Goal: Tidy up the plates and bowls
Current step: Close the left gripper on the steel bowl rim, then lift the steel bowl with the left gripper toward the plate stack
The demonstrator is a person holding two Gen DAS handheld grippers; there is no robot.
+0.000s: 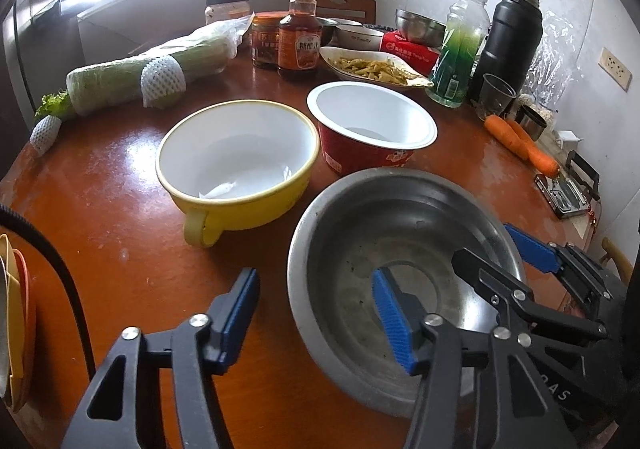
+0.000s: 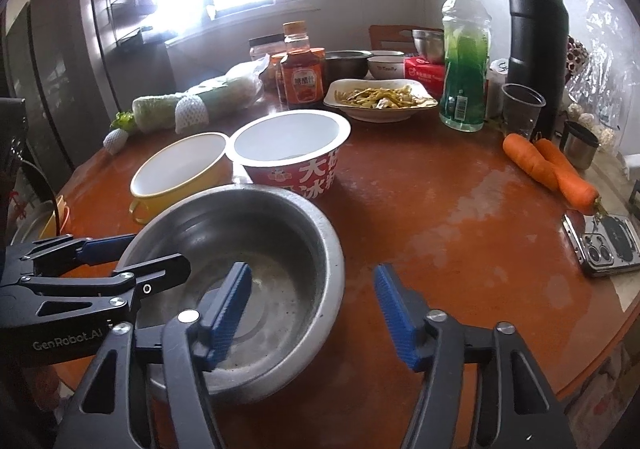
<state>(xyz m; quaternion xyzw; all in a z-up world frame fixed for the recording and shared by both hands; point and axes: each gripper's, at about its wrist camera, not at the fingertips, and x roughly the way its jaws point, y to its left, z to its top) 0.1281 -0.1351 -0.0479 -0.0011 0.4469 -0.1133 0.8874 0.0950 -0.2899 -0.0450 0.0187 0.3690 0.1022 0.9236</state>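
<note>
A large steel bowl sits on the brown table near its front edge. My left gripper straddles the bowl's left rim, one finger outside and one inside, open with the pads off the metal. My right gripper straddles the right rim the same way, also open. Behind the steel bowl stand a yellow bowl with a handle and a red paper noodle bowl, both empty. A white plate of food lies further back.
Sauce bottle, green drink bottle and black flask stand at the back beside small bowls. Wrapped greens lie left, carrots and a phone right. Stacked plates show at the left edge.
</note>
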